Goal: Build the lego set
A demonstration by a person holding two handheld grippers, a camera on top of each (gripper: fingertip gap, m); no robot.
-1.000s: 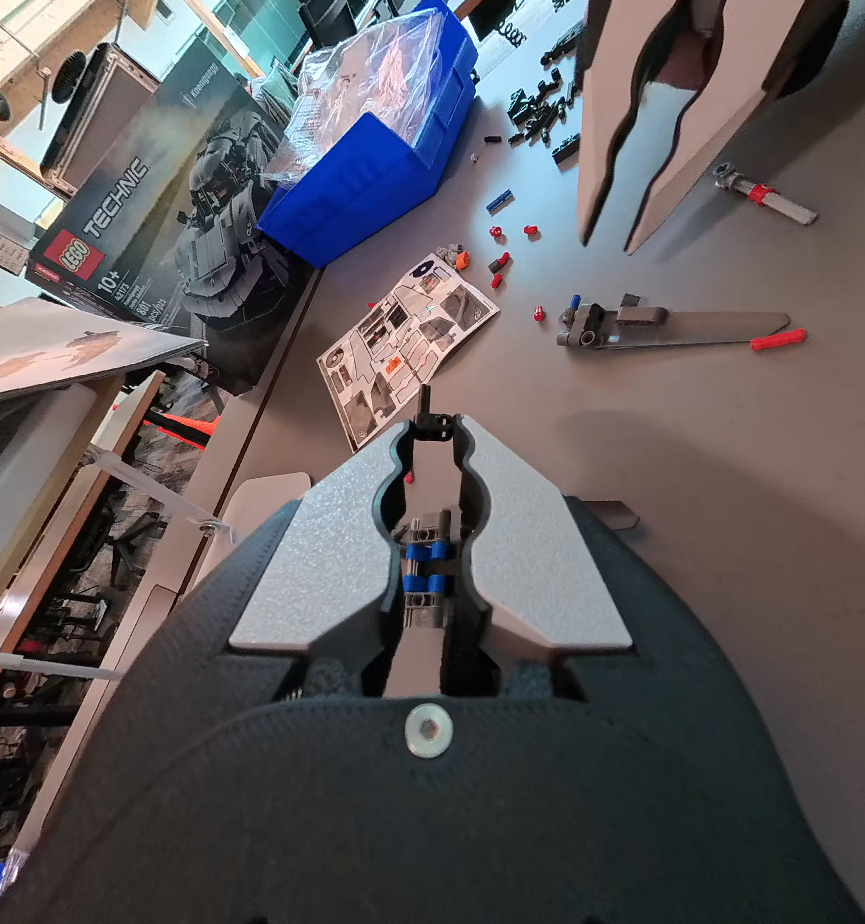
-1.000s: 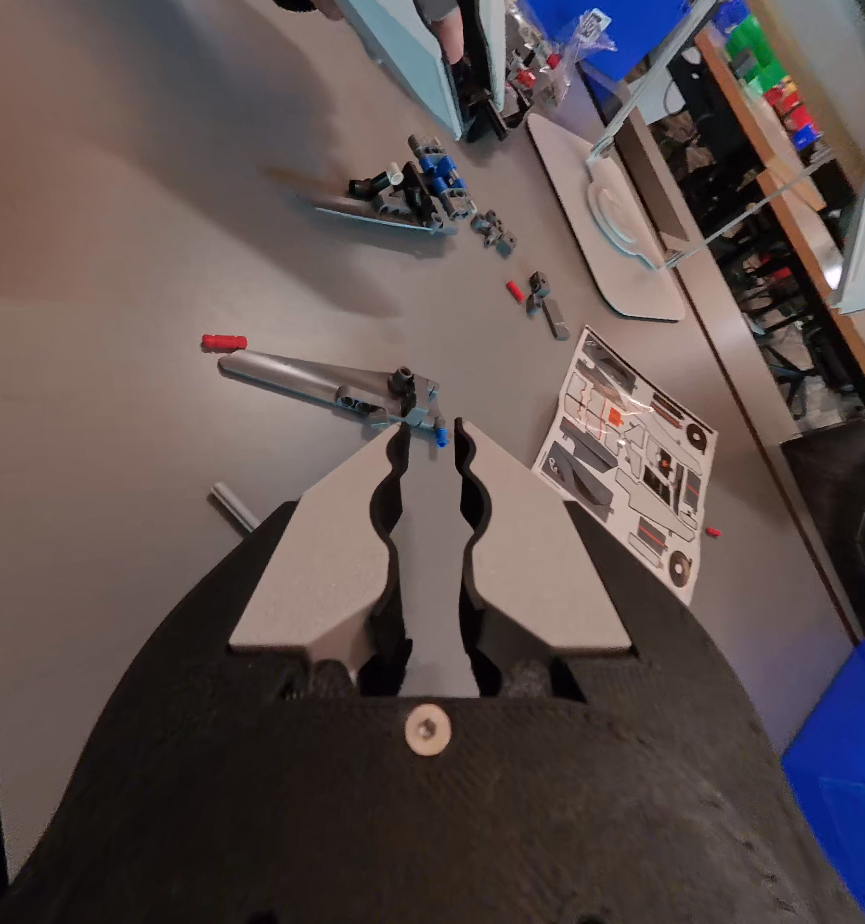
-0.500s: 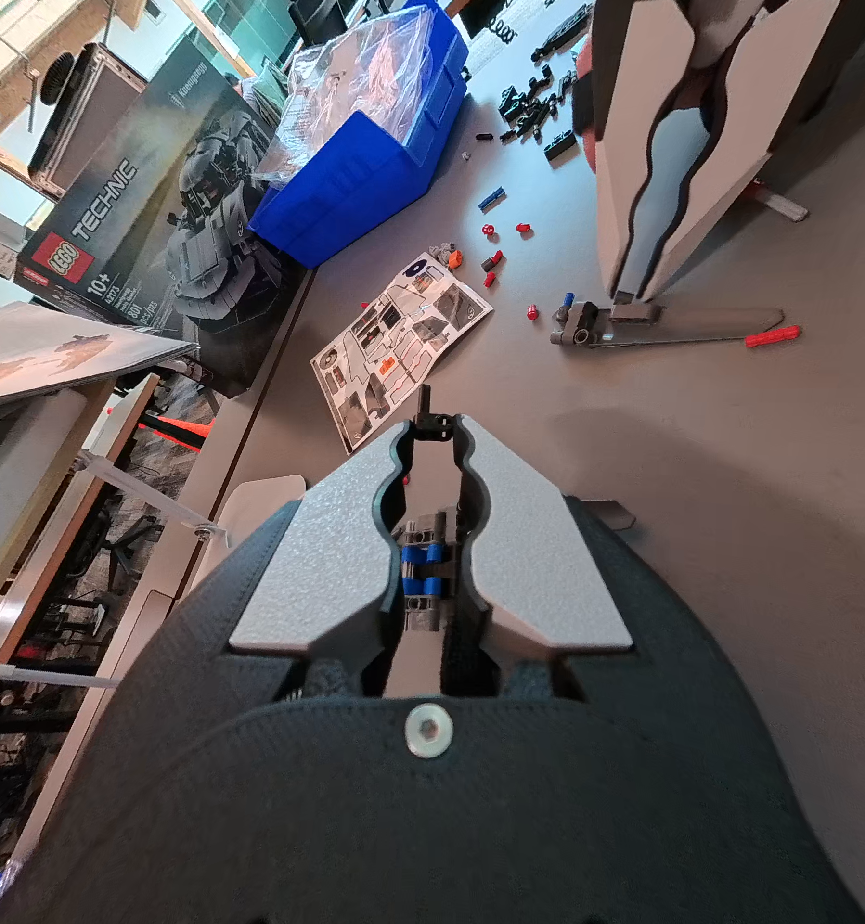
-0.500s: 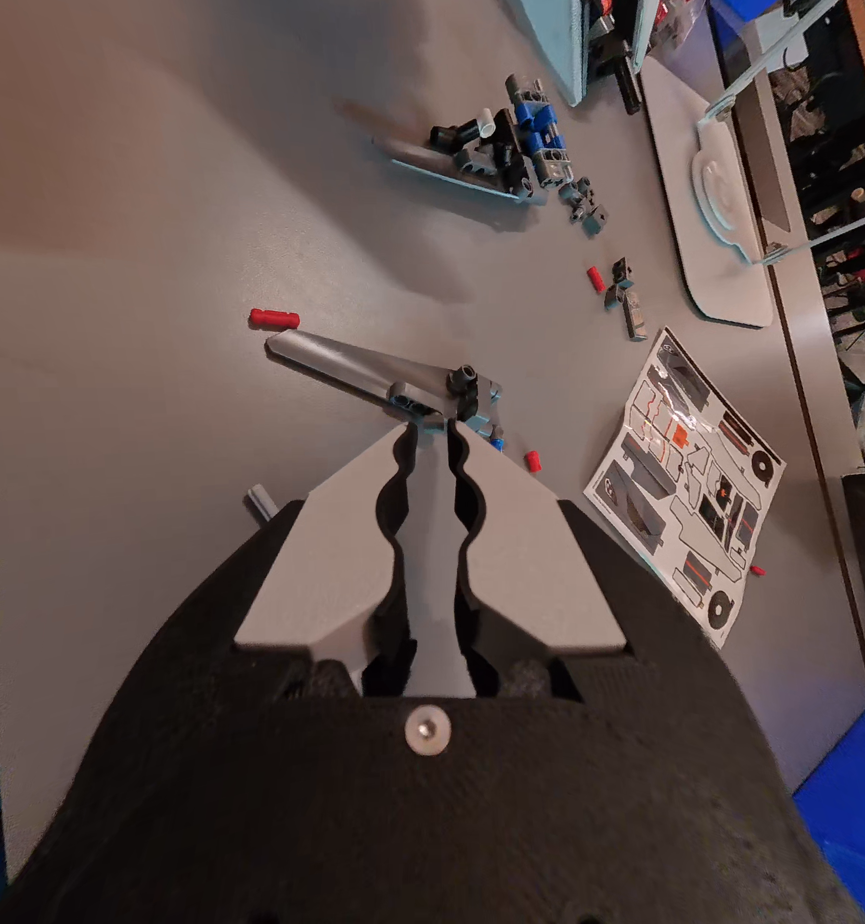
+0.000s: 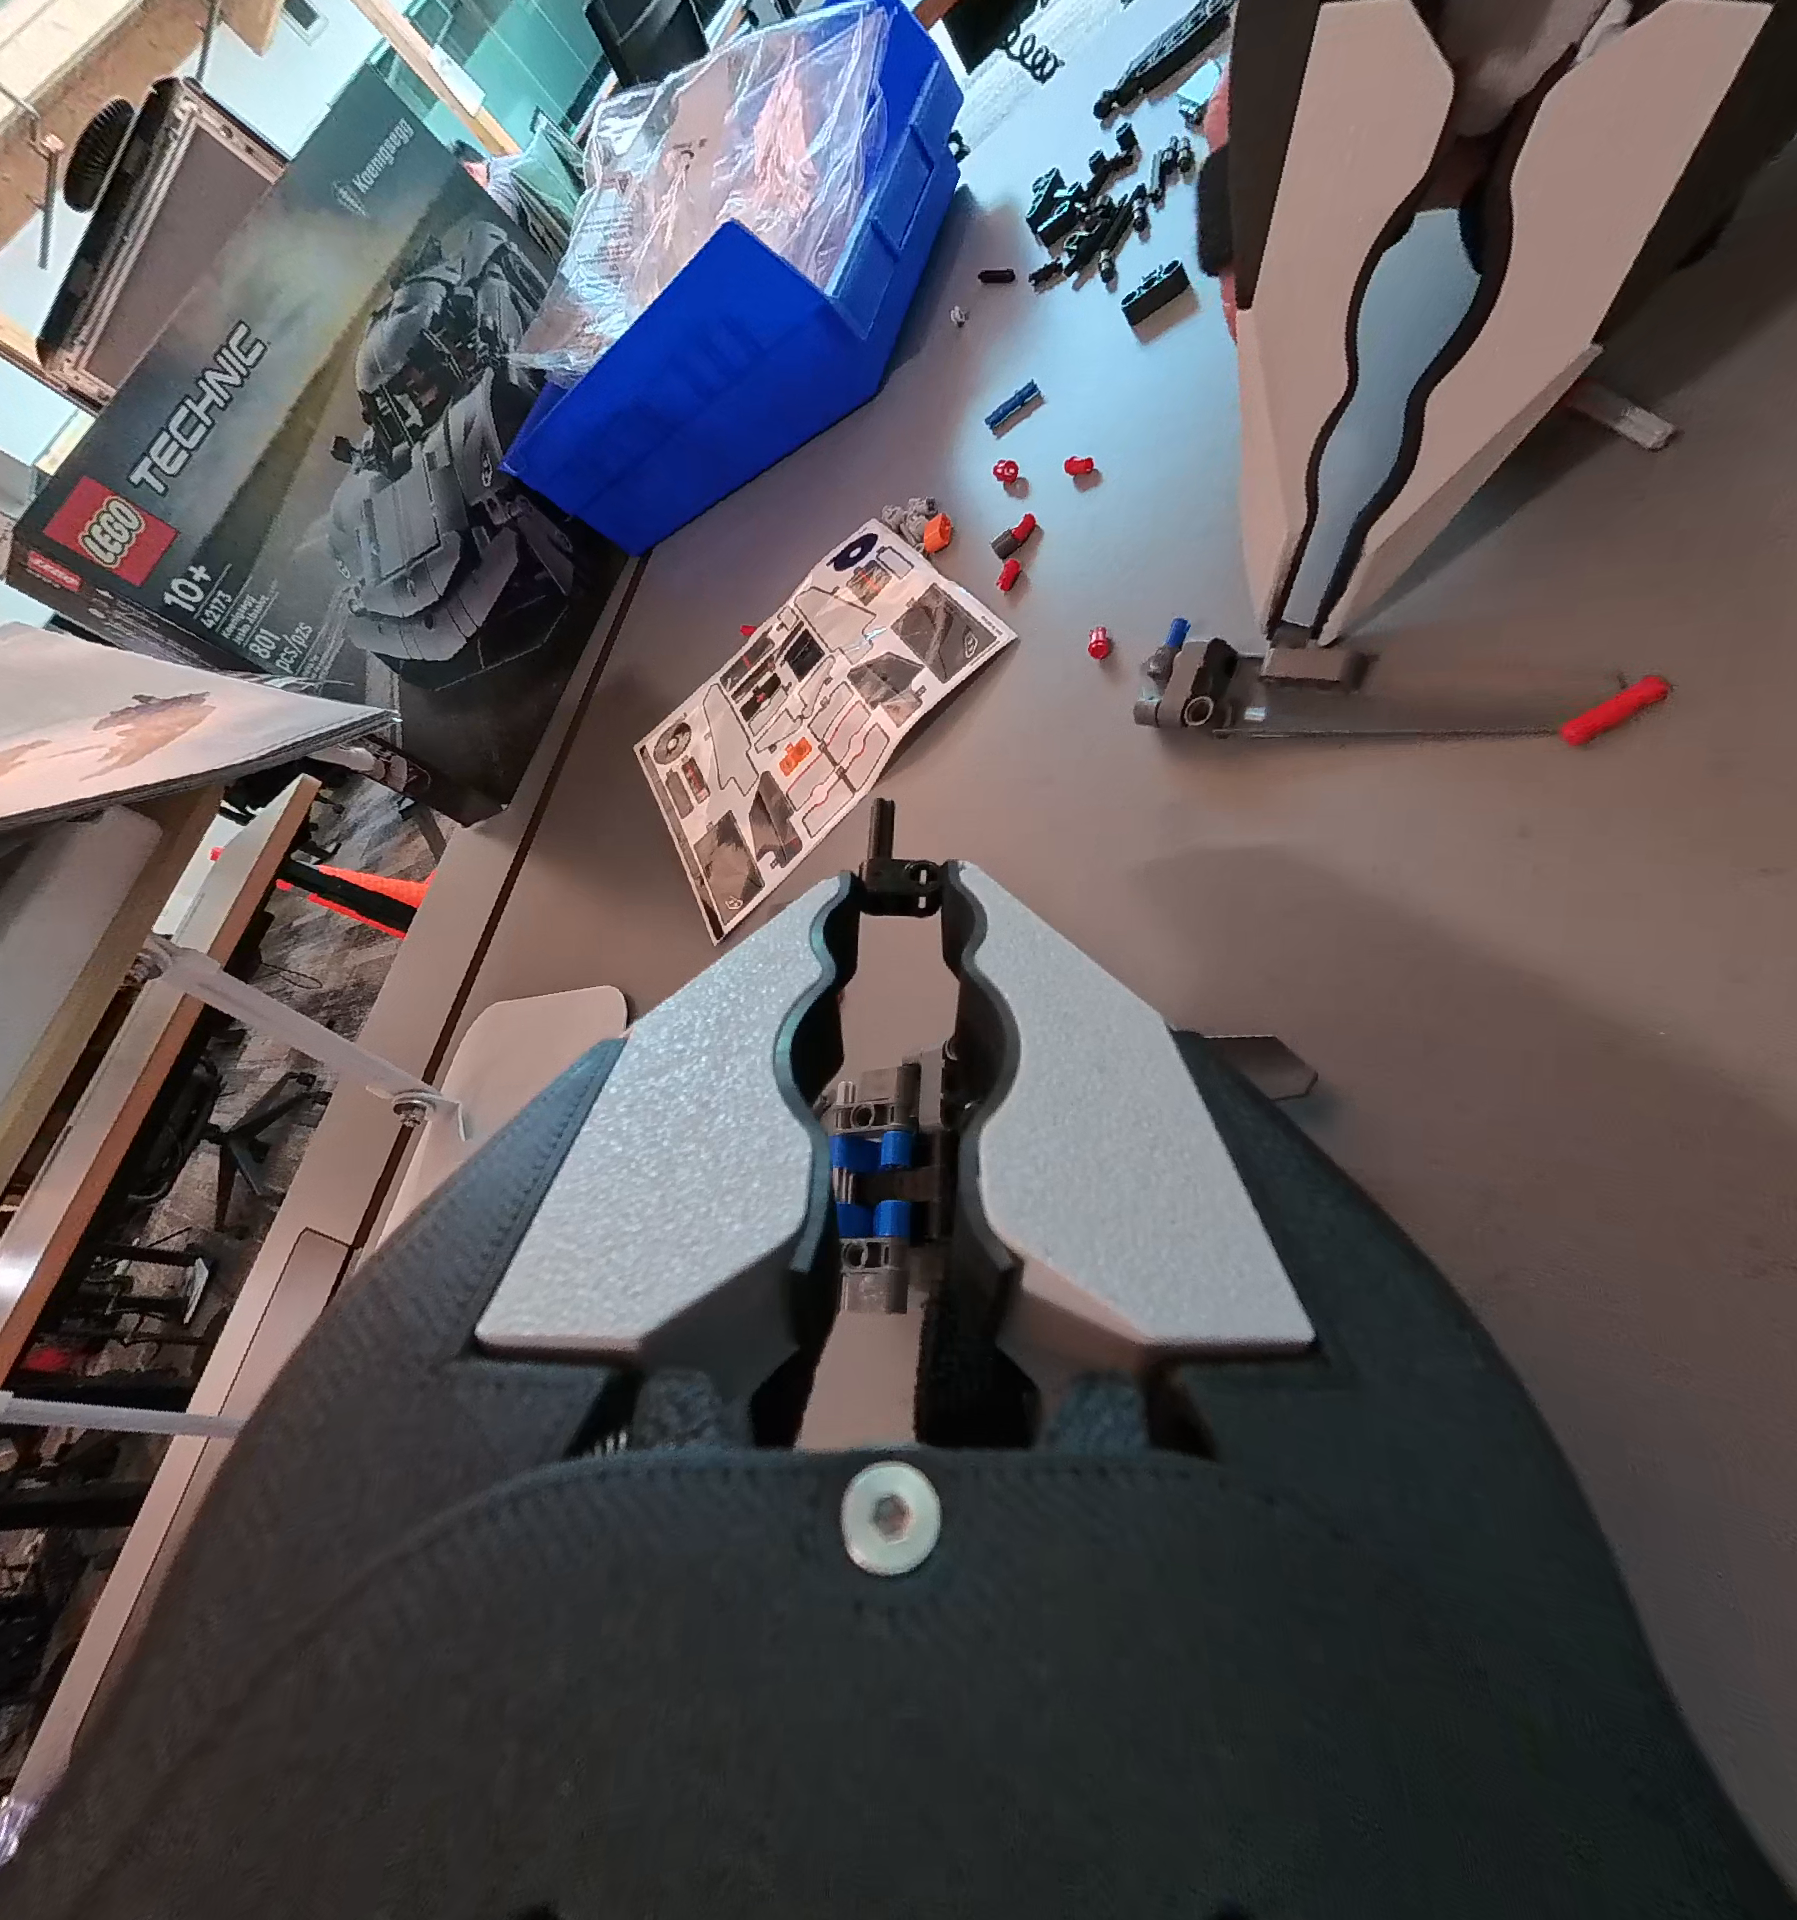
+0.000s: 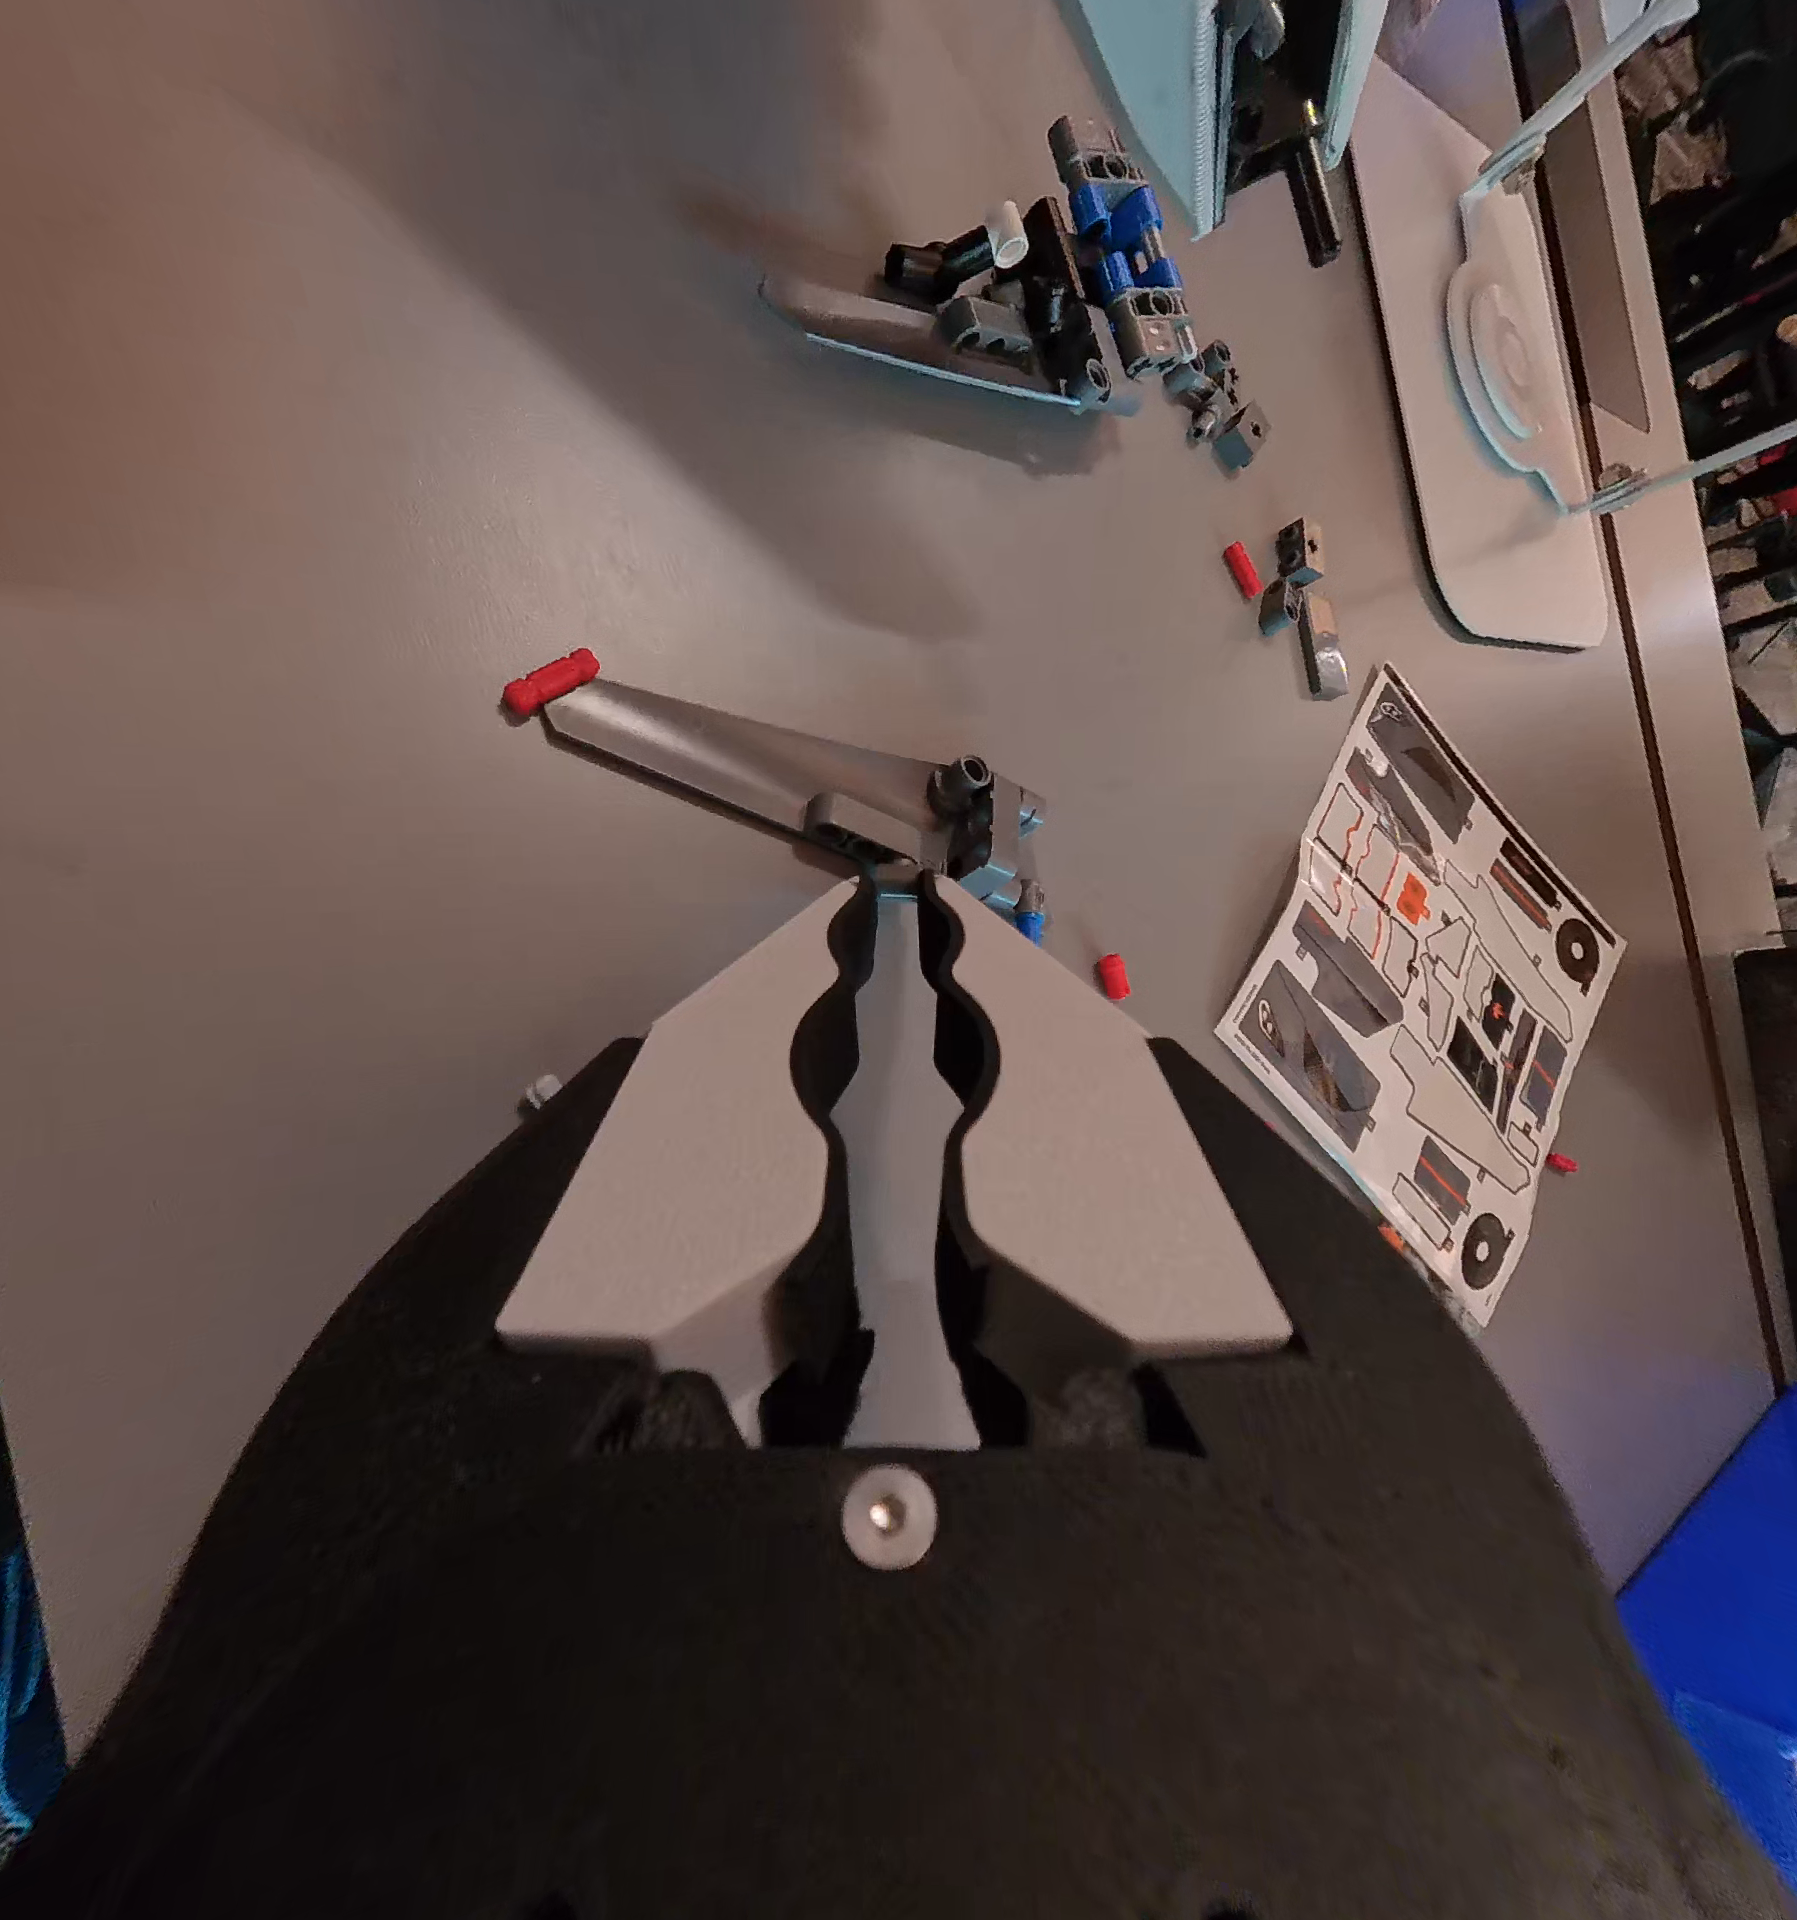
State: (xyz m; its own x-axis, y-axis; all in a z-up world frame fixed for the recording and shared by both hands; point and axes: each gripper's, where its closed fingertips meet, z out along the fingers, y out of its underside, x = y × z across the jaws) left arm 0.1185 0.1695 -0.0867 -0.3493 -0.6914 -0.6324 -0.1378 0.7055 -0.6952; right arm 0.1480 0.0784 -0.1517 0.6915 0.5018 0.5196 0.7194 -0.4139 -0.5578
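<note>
My left gripper (image 5: 899,891) is shut on a small black connector (image 5: 896,881) with a pin sticking up, held above the grey table. Below it lies a grey, black and blue sub-assembly (image 5: 878,1174), which also shows in the right wrist view (image 6: 1060,301). My right gripper (image 6: 894,891) is low at the table with its tips shut on the near edge of a long grey panel assembly (image 6: 769,769). In the left wrist view the right gripper (image 5: 1304,629) pinches that assembly's grey beam (image 5: 1299,665). A red pin (image 6: 551,681) lies at the panel's far tip.
A sticker sheet (image 5: 821,717) (image 6: 1424,997) lies near the table edge. A blue bin (image 5: 738,343) with plastic bags and the set's box (image 5: 281,416) stand behind it. Loose red pins (image 5: 1008,473), black parts (image 5: 1102,229) and small grey parts (image 6: 1299,613) are scattered about. A white stand base (image 6: 1496,416) sits at the edge. Across from one pair of fingers to the other is roughly 12 centimeters.
My right gripper has come down to the grey panel assembly and narrowed its fingers onto its edge. My left gripper has stayed in place with the black connector.
</note>
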